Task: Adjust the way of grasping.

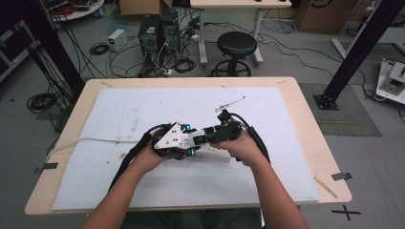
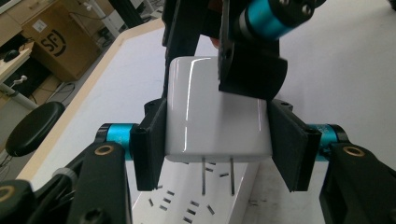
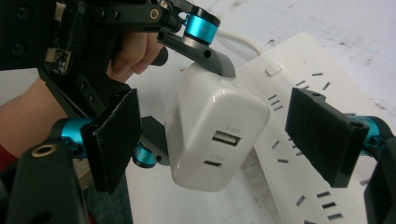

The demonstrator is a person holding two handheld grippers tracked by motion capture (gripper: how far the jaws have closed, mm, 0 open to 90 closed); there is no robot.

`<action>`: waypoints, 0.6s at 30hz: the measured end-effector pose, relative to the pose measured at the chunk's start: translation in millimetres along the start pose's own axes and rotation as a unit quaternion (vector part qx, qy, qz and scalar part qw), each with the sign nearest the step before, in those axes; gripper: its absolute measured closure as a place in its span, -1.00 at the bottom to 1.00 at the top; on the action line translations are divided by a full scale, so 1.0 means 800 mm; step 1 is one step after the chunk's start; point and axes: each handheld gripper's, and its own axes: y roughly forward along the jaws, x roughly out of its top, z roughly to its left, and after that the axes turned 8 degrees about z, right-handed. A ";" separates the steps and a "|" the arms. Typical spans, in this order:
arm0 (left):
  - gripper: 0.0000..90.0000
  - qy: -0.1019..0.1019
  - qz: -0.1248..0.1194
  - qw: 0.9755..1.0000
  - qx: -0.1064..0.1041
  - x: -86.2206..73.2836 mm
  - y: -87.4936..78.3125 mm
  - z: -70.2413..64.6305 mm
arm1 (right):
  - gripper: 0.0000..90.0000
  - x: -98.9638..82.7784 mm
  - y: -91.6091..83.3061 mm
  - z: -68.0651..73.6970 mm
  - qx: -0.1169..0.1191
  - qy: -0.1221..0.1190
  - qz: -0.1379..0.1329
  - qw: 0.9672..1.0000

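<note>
Okay, left tongs (image 2: pixel 217 144) are pinching the white charger (image 2: pixel 217 112) by its two flat sides, holding it in the air just above the power strip (image 2: pixel 187 205), prongs pointing down at the slots and not touching them yet. Right tongs (image 3: pixel 229 135) are standing spread, with the charger between the pads and a clear gap on each side, so they are not gripping it. Both hands are sitting close together mid-bench (image 1: pixel 305 143) in the high view. Judging progress: the charger is picked up and roughly lined up over the strip; seating the prongs in a socket is what's left. Charger is a glossy, rounded-corner plastic block, two thin metal prongs underneath, two ports on its end face. Strip is long, flat, matte white plastic with rows of slits. Pads are black and ribbed, rubbery-looking, with blue metal collars.
</note>
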 end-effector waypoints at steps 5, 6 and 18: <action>-0.06 0.008 0.000 1.000 0.007 0.001 -0.002 0.000 | -0.22 0.000 0.005 -0.003 0.018 0.007 0.001 1.000; -0.06 0.008 -0.001 1.000 0.007 0.001 -0.002 0.000 | -0.20 0.000 0.005 -0.004 0.024 0.010 0.002 1.000; -0.06 0.011 -0.003 1.000 0.014 0.002 -0.004 0.000 | 0.02 0.000 0.005 -0.007 0.047 0.018 -0.010 0.999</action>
